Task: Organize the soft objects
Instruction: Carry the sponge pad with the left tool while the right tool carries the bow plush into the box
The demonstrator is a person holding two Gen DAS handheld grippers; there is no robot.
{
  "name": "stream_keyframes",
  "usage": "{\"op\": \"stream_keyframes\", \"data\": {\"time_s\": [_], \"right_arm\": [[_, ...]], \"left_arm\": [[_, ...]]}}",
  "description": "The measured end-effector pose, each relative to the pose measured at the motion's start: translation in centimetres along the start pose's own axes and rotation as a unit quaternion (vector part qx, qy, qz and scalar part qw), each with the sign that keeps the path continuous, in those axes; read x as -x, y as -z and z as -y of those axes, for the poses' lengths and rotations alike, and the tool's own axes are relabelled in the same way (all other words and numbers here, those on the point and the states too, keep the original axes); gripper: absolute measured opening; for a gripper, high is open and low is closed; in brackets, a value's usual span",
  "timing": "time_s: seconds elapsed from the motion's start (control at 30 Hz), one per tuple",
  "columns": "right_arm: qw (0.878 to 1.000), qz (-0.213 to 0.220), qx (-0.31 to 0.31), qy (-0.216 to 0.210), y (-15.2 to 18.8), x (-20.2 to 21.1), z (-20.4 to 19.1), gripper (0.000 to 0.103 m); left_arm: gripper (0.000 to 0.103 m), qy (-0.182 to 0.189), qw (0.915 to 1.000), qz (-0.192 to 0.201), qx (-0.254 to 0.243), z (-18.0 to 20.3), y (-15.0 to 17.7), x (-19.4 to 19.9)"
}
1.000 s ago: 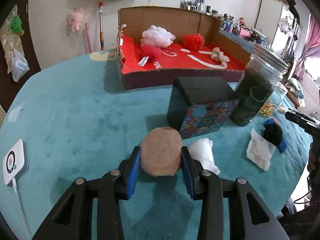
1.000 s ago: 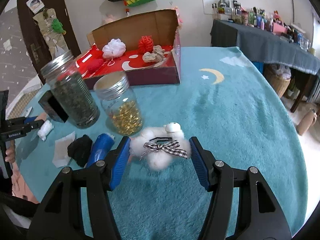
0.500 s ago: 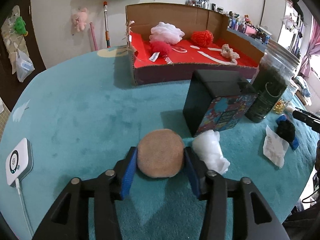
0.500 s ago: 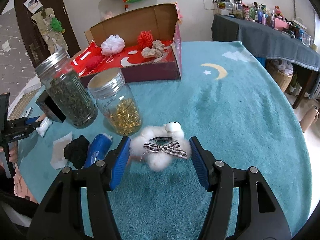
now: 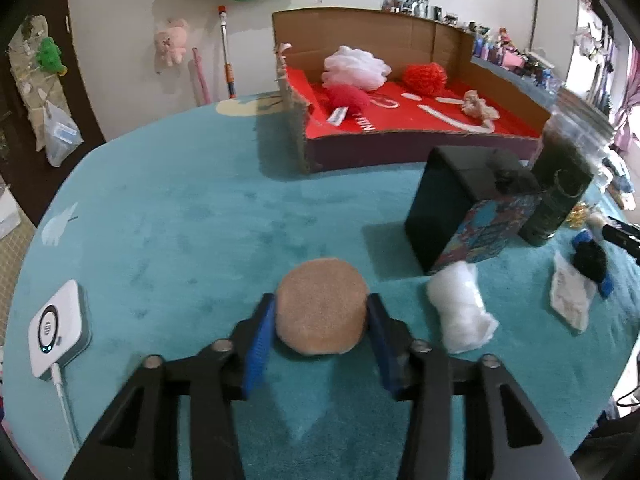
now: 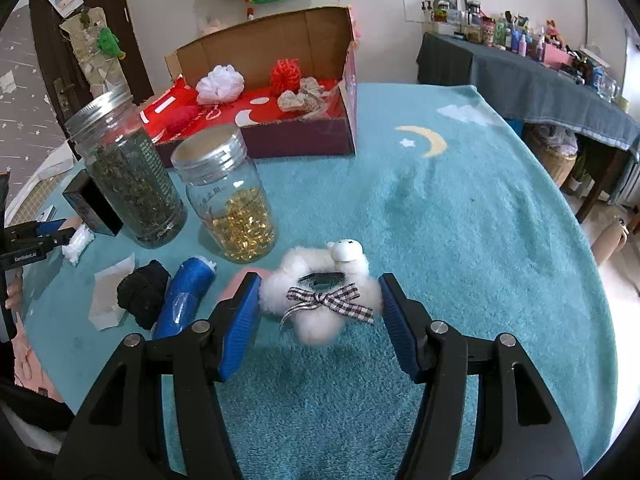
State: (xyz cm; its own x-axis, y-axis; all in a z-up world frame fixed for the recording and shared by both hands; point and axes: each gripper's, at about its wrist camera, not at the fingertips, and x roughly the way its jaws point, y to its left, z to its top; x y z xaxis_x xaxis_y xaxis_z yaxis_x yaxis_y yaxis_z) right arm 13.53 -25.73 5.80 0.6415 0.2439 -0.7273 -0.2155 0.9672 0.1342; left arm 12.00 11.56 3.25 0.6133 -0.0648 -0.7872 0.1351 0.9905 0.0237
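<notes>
A round tan puff [image 5: 322, 312] sits between the blue pads of my left gripper [image 5: 321, 300], which press its sides as the jaws are closing. It hangs just above the teal cloth. My right gripper [image 6: 320, 284] is shut on a white fluffy sheep clip [image 6: 288, 280] with a checked bow, its fluff touching both pads. The cardboard box [image 5: 400, 148] with a red floor stands at the back and holds a white puff [image 5: 356, 66], red pompoms [image 5: 424, 76] and a beige scrunchie [image 5: 478, 106]. A white cotton wad [image 5: 460, 312] lies right of the left gripper.
A black printed box [image 5: 468, 208] stands between the left gripper and the cardboard box. Two glass jars [image 6: 132, 184] [image 6: 232, 204], a blue tube [image 6: 186, 296], a black fluffy ball [image 6: 144, 292] and paper lie left of the right gripper. A white device [image 5: 60, 328] with a cable lies far left.
The left gripper, with the tan puff between its pads, has drifted left and a little toward the cardboard box. The right gripper and the sheep clip look unchanged.
</notes>
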Motion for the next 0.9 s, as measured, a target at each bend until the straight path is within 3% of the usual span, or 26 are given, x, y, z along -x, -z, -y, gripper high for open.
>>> {"op": "stream_keyframes", "data": {"time_s": [0.37,0.63,0.9], "right_arm": [[0.999,0.017,-0.015,-0.036,-2.5,1.0,0.8,0.058],[0.992,-0.012,-0.066,-0.107,-5.7,-0.8,3.6,0.058],[0.984,-0.038,-0.087,-0.148,-8.7,-2.1,4.7,0.058]], "left_arm": [[0.037,0.036,0.9984,0.029,-0.032,1.2,-2.5,1.2],[0.037,0.096,0.9950,0.011,-0.027,-0.5,-6.1,0.2],[0.037,0.154,0.9878,-0.017,-0.020,-1.4,-9.1,-0.8]]}}
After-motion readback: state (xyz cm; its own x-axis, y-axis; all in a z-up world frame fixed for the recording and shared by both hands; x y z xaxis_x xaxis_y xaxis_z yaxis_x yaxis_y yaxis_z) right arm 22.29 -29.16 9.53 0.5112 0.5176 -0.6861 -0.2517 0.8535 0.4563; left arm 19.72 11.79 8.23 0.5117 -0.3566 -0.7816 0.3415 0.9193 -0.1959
